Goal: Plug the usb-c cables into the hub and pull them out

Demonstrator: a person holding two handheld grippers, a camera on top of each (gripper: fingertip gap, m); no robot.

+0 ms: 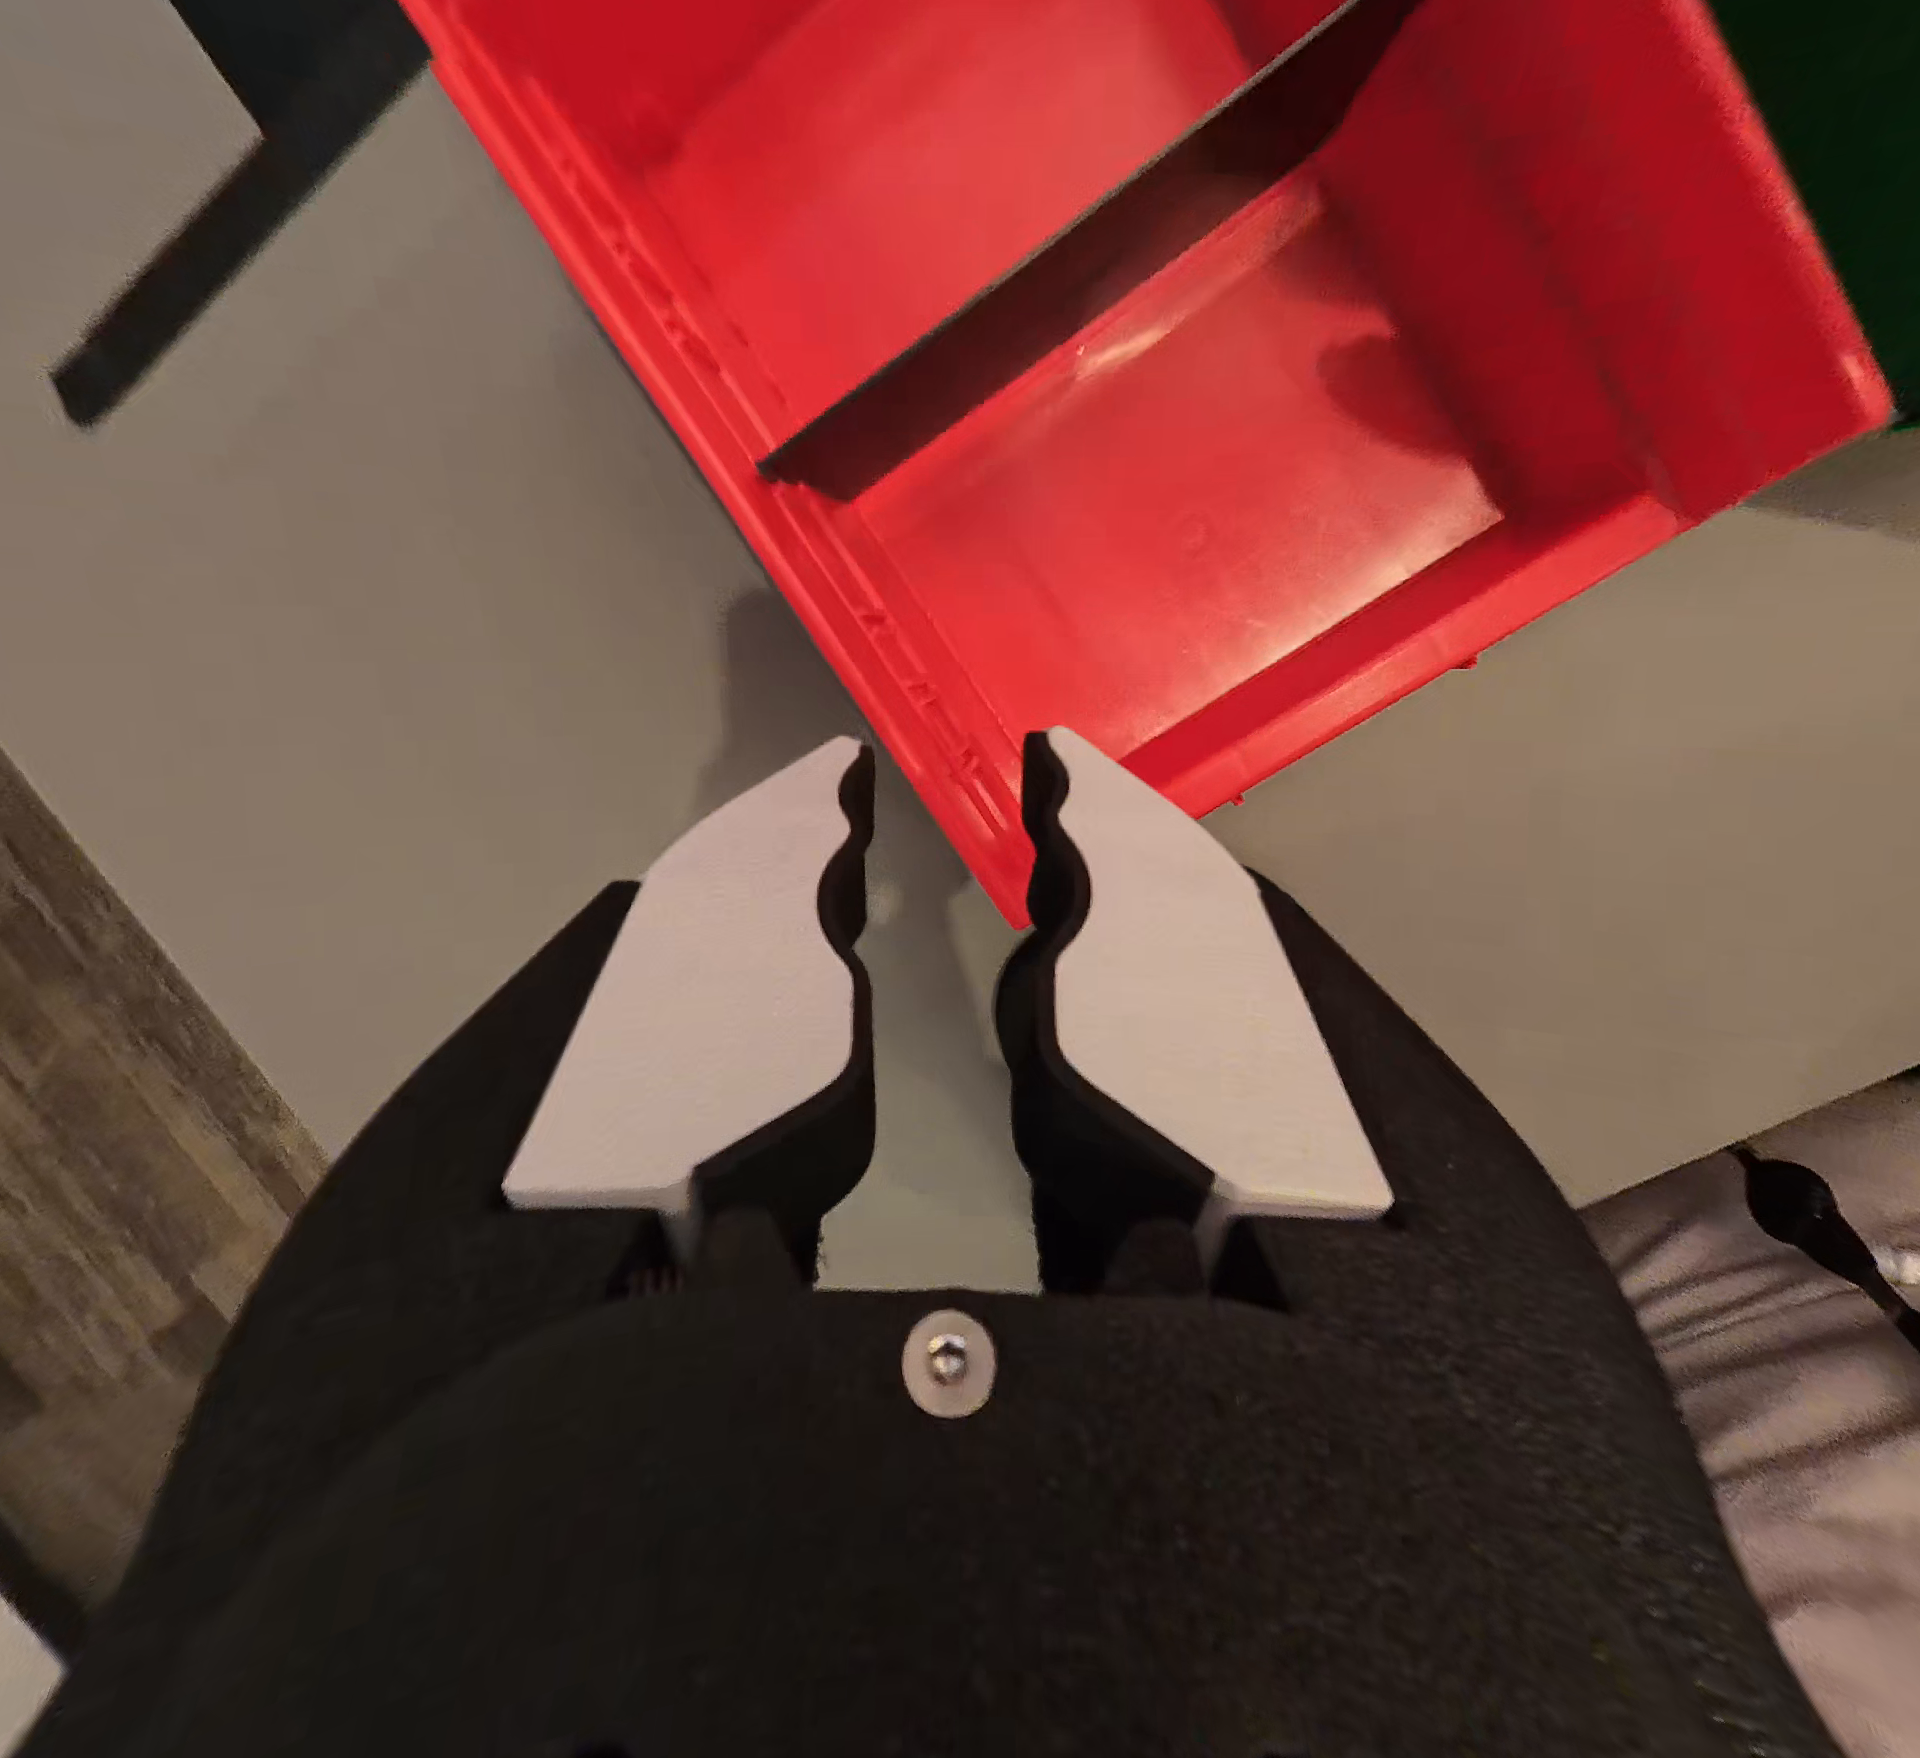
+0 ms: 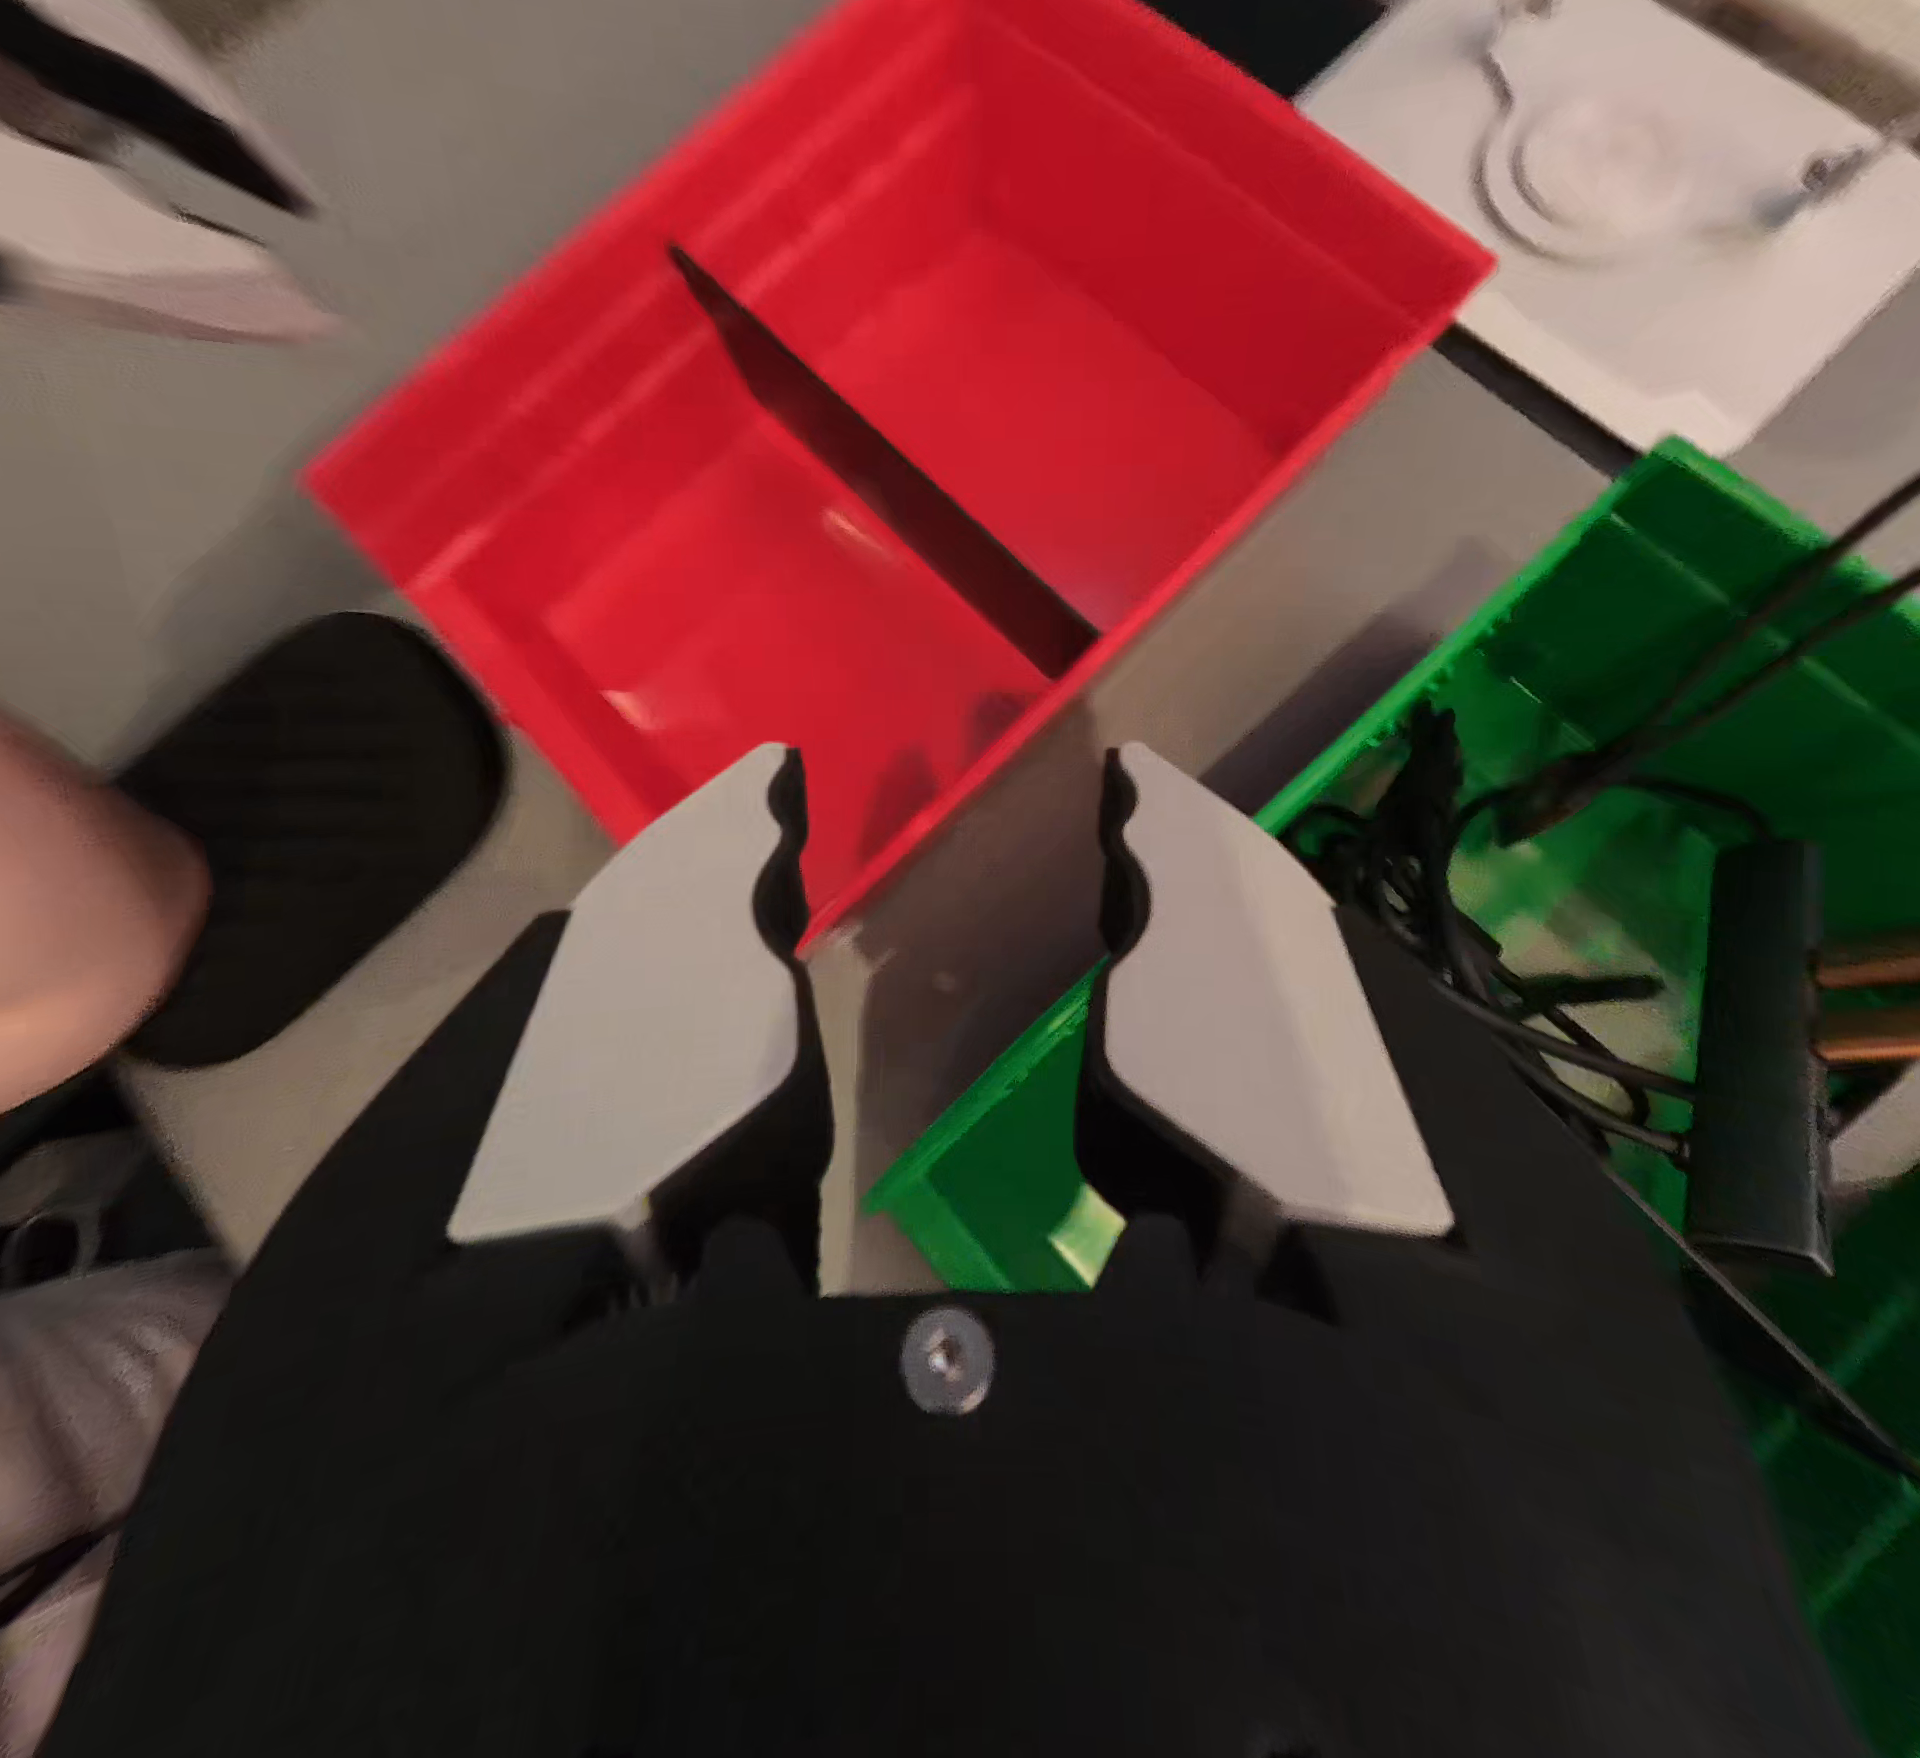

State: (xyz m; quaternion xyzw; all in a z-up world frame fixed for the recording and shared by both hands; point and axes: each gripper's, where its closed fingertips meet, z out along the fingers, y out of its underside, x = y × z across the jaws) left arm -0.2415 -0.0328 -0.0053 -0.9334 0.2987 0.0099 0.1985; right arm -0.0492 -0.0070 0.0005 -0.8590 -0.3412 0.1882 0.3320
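Left gripper (image 1: 948, 763) is hanging with jaws apart and empty over the table (image 1: 416, 565), near the red bin's (image 1: 935, 669) corner; neither compartment is showing anything inside. Right gripper (image 2: 954, 773) is spread wider, also empty, above the gap between red bin and green bin (image 2: 1662, 586). You are finding the cables (image 2: 1403, 887) tangled in the green bin beside a dark bar, probably the hub (image 2: 1761, 1043). Thin, light and floppy: pinch a rigid plug, not the cord.
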